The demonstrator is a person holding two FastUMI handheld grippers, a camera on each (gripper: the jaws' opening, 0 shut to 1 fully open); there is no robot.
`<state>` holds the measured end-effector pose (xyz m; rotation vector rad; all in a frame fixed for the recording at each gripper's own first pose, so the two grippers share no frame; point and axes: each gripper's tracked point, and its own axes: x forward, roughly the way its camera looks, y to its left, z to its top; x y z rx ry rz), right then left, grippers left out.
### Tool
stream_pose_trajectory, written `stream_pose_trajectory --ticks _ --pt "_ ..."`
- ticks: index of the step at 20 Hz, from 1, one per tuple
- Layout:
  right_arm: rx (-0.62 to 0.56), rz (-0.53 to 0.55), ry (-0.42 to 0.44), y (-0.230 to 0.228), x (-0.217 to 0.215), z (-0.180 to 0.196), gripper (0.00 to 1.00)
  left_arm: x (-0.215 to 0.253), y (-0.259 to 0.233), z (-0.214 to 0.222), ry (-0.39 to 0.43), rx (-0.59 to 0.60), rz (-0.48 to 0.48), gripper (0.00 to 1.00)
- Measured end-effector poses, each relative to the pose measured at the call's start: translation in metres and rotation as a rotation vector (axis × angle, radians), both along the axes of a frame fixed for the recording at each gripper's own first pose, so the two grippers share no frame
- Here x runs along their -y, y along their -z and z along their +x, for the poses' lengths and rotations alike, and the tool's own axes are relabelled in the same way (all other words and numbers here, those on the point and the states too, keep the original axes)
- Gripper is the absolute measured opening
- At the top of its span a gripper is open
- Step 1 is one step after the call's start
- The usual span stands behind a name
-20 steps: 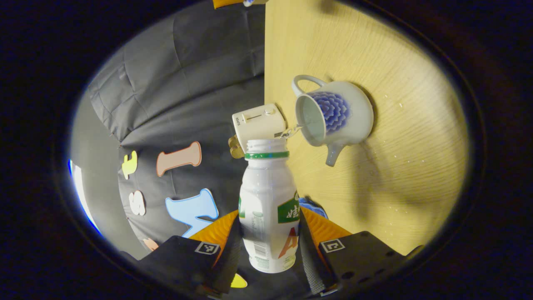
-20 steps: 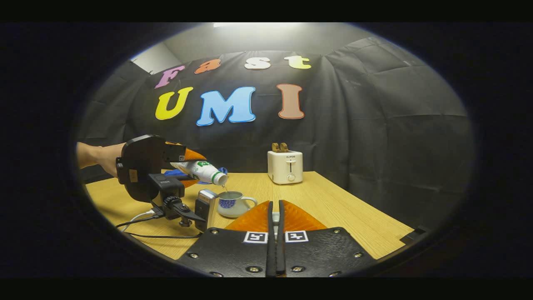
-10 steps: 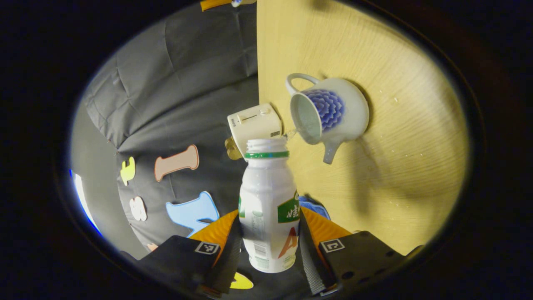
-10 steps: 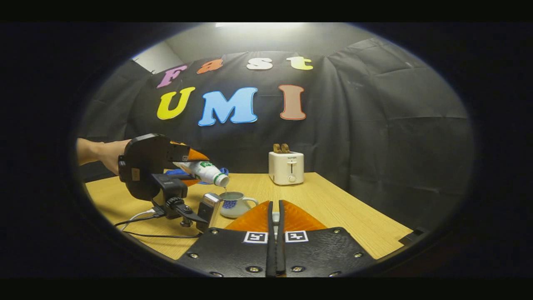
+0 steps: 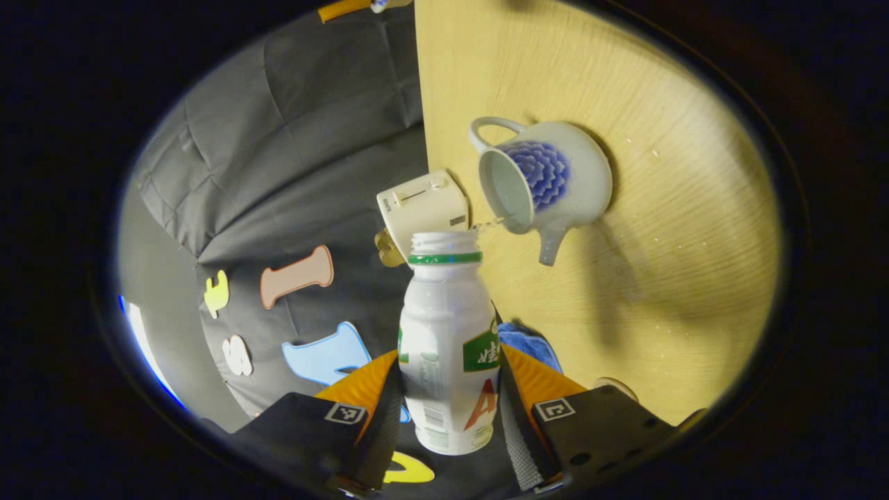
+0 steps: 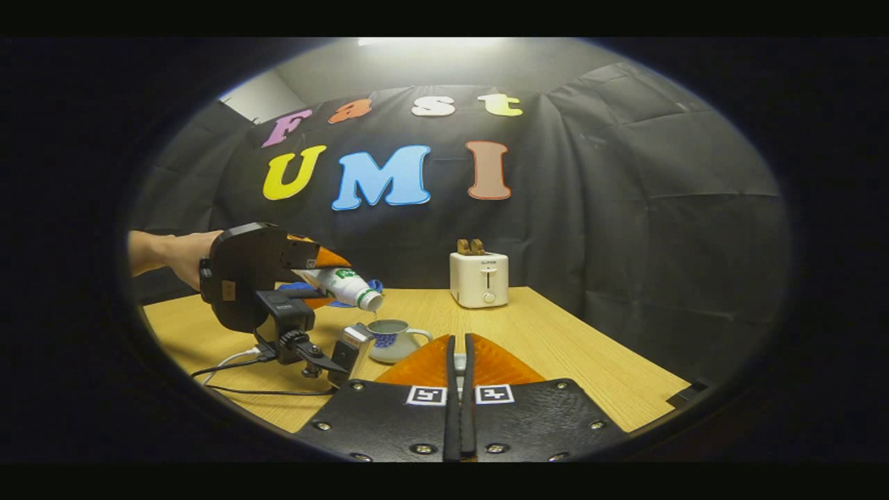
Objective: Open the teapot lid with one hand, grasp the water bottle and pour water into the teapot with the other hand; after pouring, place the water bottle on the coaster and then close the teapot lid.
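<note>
The left gripper is clamped on the lower body of the water bottle, one finger on each side of the labelled wall; the bottle is uncapped, tipped mouth-down toward the teapot, and a thin stream runs from its mouth into the open pot. The bottle looks like thin plastic: light, growing lighter as it empties, and liable to dent under a hard squeeze, so the low, broad section now held is judged the correct place to grip. The right gripper has its fingers together with something pale barely visible between the tips, likely the lid, though this cannot be confirmed. The teapot stands on the tabletop toward its left side, lid off. It appears glazed ceramic: rigid, smooth, breakable; avoid knocking the rim. Beyond it, a toaster stands at the tabletop's far edge.
</note>
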<state>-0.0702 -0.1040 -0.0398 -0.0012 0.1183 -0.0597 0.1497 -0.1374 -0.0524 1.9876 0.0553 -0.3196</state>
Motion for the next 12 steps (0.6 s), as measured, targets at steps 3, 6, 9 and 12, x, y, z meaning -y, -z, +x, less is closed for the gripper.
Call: stream_pose_trajectory --ticks 3,6,9,12 --pt "-0.001 0.000 0.002 0.0007 0.0007 -0.0007 0.00 0.0034 -0.0010 -0.0013 0.006 -0.002 -0.004 0.79" --pt "-0.001 -0.001 0.001 -0.0001 0.0007 -0.0002 0.00 0.0061 -0.0023 -0.0009 0.015 0.002 0.008 0.79" --pt "-0.002 -0.002 0.002 0.0004 0.0005 -0.0010 0.00 0.0088 -0.0026 -0.0011 0.019 0.000 0.016 0.79" --pt "-0.001 -0.001 0.002 -0.0006 0.0012 -0.0011 0.00 0.0103 -0.0023 -0.0014 0.023 -0.003 0.025 0.79"
